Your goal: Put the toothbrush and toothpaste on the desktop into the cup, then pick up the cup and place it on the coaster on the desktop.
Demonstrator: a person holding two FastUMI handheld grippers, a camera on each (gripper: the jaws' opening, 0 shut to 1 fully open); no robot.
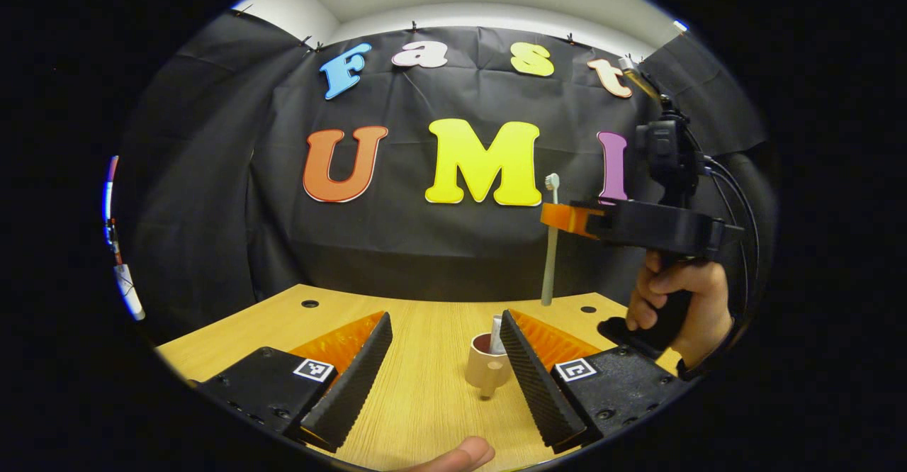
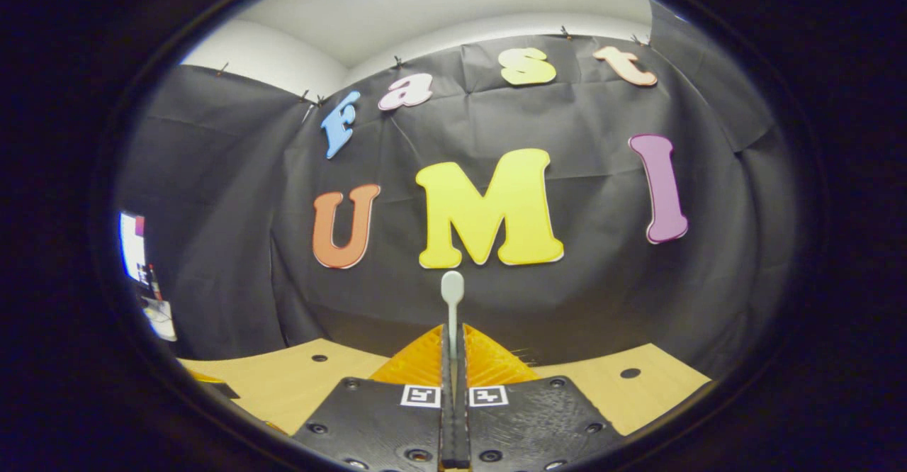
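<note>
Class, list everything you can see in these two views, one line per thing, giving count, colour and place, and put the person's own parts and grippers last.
Desk: one, light wood, across the bottom of both views.
Cup: one, beige outside with a dark red inside, on the desk between the left gripper's fingers.
Toothpaste: one, pale tube, standing in the cup.
Toothbrush: one, white, held upright above the desk.
Left gripper: one, open, low over the desk, around the cup.
Right gripper: one, shut on the toothbrush, raised.
Hand: one, gripping the right gripper's handle.
Fingertip: one, at the bottom edge of the left gripper view.
</note>
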